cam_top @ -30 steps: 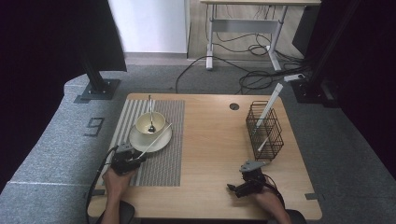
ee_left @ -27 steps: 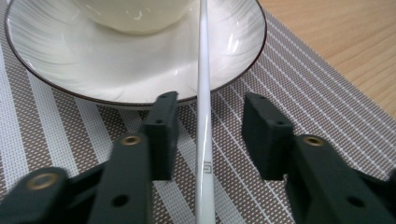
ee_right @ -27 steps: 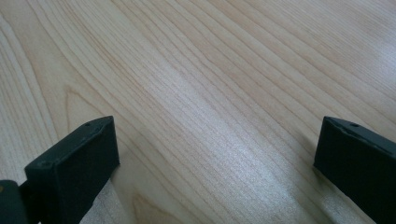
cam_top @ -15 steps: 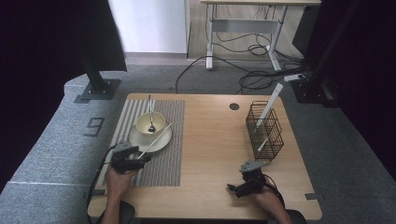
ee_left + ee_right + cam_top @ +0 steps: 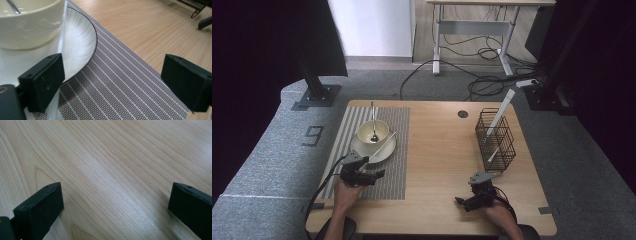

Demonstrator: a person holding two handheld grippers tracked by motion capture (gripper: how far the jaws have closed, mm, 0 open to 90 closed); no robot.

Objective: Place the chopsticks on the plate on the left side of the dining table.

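A cream bowl (image 5: 373,132) with a metal spoon (image 5: 373,120) in it sits on a white plate (image 5: 381,152) on the striped placemat (image 5: 397,170). A white stick (image 5: 388,141) leans across the plate's right rim. My left gripper (image 5: 379,174) lies open just below the plate and points right. In the left gripper view its jaws stand wide apart over the placemat (image 5: 120,82), the left jaw beside the plate (image 5: 80,47), the white stick (image 5: 62,42) and the bowl (image 5: 30,30). My right gripper (image 5: 460,202) rests open on bare wood (image 5: 115,170) near the front edge.
A black wire basket (image 5: 496,141) stands at the right of the table (image 5: 437,150) with a long white stick (image 5: 502,111) leaning out of it. A cable hole (image 5: 462,114) lies near the far edge. A second desk and floor cables lie beyond.
My left gripper has shifted slightly to the right along the near edge of the plate. The right gripper has stayed where it was.
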